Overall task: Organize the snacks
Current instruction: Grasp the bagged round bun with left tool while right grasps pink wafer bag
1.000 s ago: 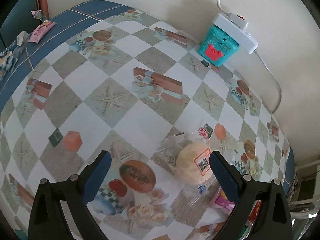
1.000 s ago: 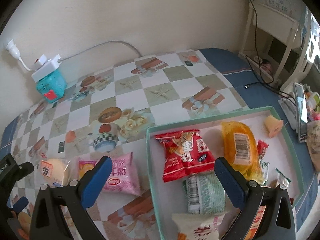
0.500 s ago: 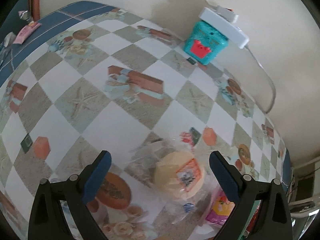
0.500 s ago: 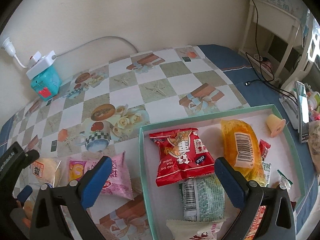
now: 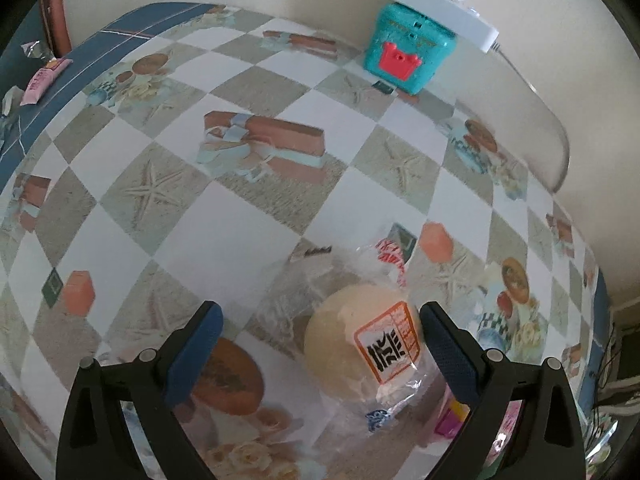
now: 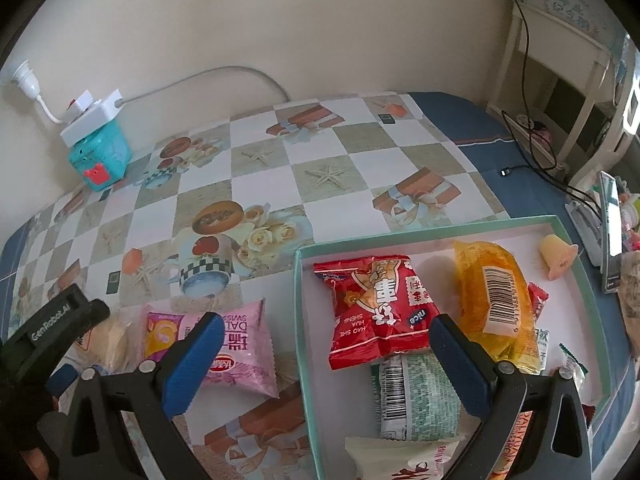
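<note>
Closing in since a second ago, the left gripper (image 5: 318, 350) is gaping wide around the wrapped bun (image 5: 362, 340) lying on the bench (image 5: 224, 240), its right finger just beside the wrapper. Only the right wrist view is showing the tray (image 6: 304, 320) holding snacks, the pink packet (image 6: 228, 344) beside it, and the right gripper (image 6: 326, 360) hanging wide and empty.

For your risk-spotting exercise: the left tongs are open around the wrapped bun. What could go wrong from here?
1. The left tongs may pinch only the loose clear wrapper, so the wrapped bun slips out.
2. Squeezing hard could squash the bun.
3. The tray is crowded; dropping it in may pile snacks up.
</note>
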{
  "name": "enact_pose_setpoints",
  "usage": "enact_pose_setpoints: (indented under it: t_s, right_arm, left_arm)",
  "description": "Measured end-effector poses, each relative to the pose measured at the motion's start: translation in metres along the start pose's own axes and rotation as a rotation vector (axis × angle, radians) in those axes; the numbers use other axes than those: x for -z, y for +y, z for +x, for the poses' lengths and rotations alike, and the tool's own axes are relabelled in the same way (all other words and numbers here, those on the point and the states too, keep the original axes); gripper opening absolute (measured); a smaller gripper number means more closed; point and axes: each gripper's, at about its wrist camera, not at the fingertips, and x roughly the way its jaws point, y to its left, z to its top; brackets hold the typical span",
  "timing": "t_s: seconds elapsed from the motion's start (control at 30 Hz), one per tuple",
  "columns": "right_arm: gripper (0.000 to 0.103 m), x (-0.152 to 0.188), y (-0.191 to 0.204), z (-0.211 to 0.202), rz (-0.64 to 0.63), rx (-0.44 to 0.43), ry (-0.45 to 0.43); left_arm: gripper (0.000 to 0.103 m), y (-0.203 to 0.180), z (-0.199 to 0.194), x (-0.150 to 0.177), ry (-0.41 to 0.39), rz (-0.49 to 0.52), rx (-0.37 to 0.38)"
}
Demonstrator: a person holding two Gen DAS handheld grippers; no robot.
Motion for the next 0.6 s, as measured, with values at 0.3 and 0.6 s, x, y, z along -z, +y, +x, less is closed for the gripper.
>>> enact_pose_setpoints:
  t_s: [0.3,0.6]
  right_arm:
    - [0.103,0.001,0.005,0.000,-0.015,-0.004,0.014]
    - [0.103,0.004,0.016,-0.001,-0.032,-0.030,0.017]
  left_arm:
    - [0.098,0.010,-0.005,0.002,0.050,0.038,-0.053]
    - [0.079,0.019,-0.015,-0.003,0.054,0.042,-0.062]
